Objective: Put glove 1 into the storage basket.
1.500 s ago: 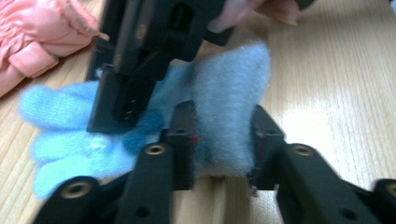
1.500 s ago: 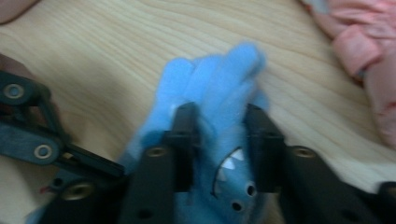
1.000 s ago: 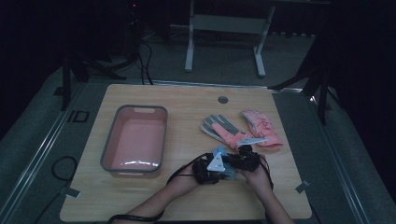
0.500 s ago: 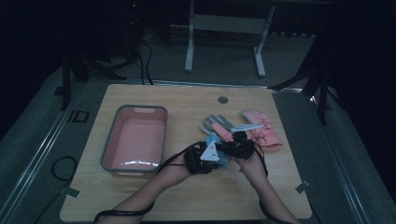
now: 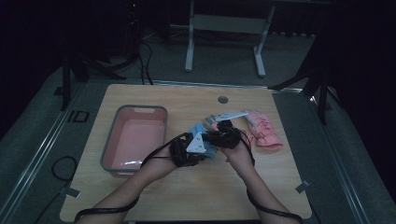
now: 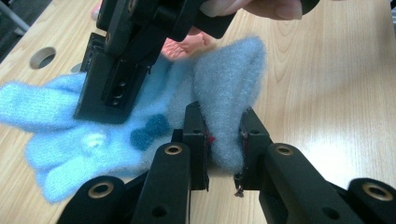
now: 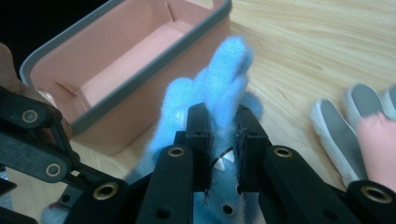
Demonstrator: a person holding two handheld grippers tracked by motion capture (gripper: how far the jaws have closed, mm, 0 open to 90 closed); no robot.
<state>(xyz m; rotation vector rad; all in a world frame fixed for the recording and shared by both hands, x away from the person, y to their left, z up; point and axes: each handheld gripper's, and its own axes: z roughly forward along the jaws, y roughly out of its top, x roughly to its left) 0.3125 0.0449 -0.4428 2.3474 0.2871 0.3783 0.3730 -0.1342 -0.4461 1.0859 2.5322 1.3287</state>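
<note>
Item: fluffy light-blue knitted glove (image 6: pixel 219 88), above wooden tabletop (image 5: pixel 196 186), clamped by left hand-held gripper (image 6: pixel 223 140) and right hand-held gripper (image 7: pixel 223 140). Handling: lift evenly, grips firm, toward pink grey-rimmed plastic bin (image 5: pixel 133 140).

— We are losing the cuff of the fluffy light-blue knitted glove (image 6: pixel 219 88) between the left gripper (image 6: pixel 223 140) pads.

— We are also seeing the grey-rimmed pink plastic tub (image 7: pixel 140 51) running off the right gripper view's top edge, half hidden.
</note>
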